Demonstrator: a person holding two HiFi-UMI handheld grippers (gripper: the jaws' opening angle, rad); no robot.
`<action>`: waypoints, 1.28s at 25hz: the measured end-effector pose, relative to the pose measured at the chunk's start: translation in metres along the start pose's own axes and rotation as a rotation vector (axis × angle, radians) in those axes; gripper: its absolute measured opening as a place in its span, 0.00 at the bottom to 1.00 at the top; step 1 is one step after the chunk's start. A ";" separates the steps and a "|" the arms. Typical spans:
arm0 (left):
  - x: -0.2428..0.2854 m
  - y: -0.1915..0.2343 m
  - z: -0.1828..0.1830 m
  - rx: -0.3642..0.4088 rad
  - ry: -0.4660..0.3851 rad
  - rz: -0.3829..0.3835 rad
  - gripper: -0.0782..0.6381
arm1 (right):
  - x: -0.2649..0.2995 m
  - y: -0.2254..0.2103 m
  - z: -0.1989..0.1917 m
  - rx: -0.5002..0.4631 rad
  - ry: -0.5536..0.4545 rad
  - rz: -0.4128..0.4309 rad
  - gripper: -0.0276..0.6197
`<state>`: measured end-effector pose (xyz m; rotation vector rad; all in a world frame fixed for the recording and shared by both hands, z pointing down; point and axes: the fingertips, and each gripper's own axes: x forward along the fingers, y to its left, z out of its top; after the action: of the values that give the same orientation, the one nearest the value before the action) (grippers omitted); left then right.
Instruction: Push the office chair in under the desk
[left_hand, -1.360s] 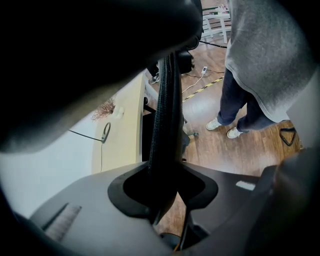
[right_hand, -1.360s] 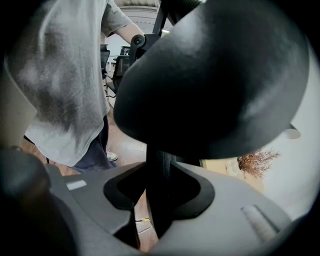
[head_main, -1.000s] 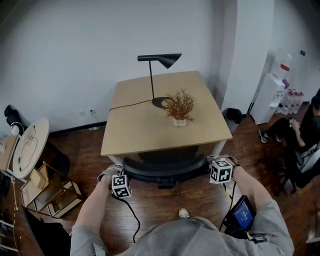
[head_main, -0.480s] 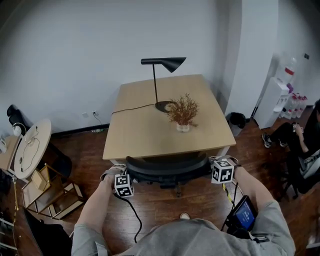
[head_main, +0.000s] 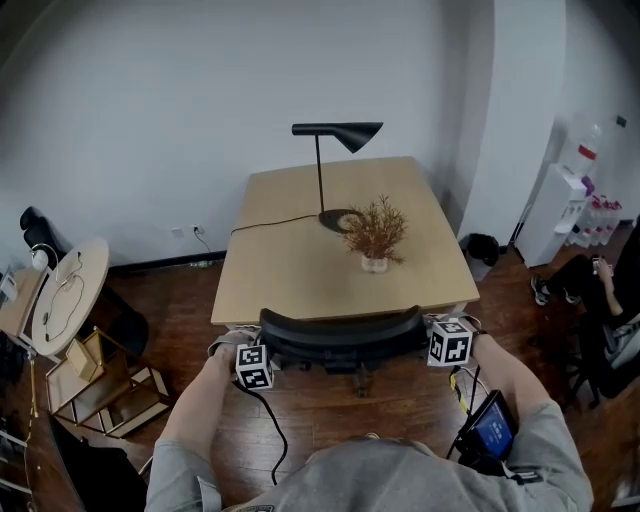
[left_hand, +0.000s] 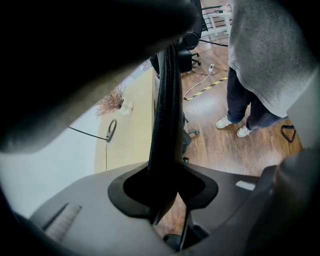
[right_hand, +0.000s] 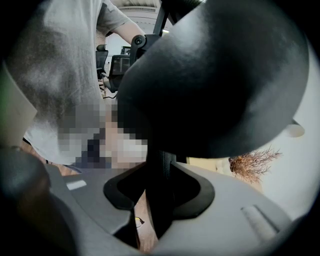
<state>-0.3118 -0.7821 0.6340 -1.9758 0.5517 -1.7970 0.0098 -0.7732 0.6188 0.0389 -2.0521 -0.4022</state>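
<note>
While I look down from above, my left claw (head_main: 253, 364), lower left of centre, is clenched on the left edge of the office chair (head_main: 340, 336) backrest. The backrest sits at the near edge of the table (head_main: 290, 270). My right claw (head_main: 449, 342) grips its right edge.

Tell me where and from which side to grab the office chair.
Grip the office chair by the two thin side edges of its back, from the side away from the desk. The left tongs and right tongs clamp one edge each, and the upright back pushes squarely.
</note>
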 end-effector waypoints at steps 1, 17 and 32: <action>0.005 0.004 -0.002 0.002 0.000 0.006 0.28 | 0.000 -0.005 0.000 0.000 0.000 -0.001 0.26; 0.019 0.023 -0.001 0.005 0.004 0.028 0.28 | 0.003 -0.026 -0.009 -0.002 0.001 -0.018 0.27; 0.019 0.024 0.008 -0.018 -0.010 0.015 0.28 | 0.005 -0.034 -0.018 -0.017 0.000 0.008 0.27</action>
<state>-0.3025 -0.8121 0.6361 -1.9859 0.5809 -1.7786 0.0181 -0.8110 0.6204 0.0201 -2.0484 -0.4146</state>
